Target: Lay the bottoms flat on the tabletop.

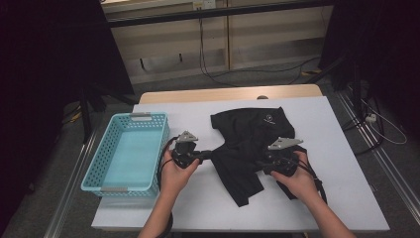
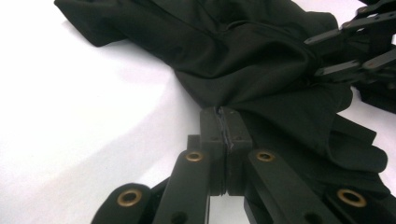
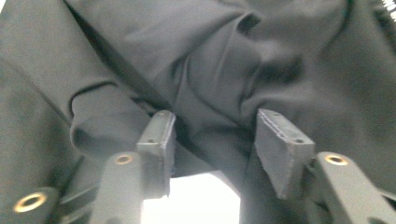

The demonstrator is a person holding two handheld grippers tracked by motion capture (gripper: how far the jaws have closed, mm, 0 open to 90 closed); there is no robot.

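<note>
A black garment [image 1: 252, 134] with a small white logo lies crumpled on the white table top [image 1: 341, 163]. My left gripper [image 1: 210, 153] is at its left edge, shut on a pinch of the cloth [image 2: 243, 56]; in the left gripper view the jaws [image 2: 225, 119] meet tightly on the fabric. My right gripper [image 1: 262, 163] sits over the garment's lower right part. In the right gripper view its jaws [image 3: 215, 126] stand apart with a fold of the black cloth [image 3: 210, 56] bulging between them, the pads not pressing on it. The right gripper [image 2: 345, 51] also appears far off in the left gripper view.
A light blue plastic basket [image 1: 131, 119] with nothing in it stands at the table's left edge, close to my left hand. A wooden table edge [image 1: 228, 93] runs along the back. Cables lie on the floor beyond and to the right.
</note>
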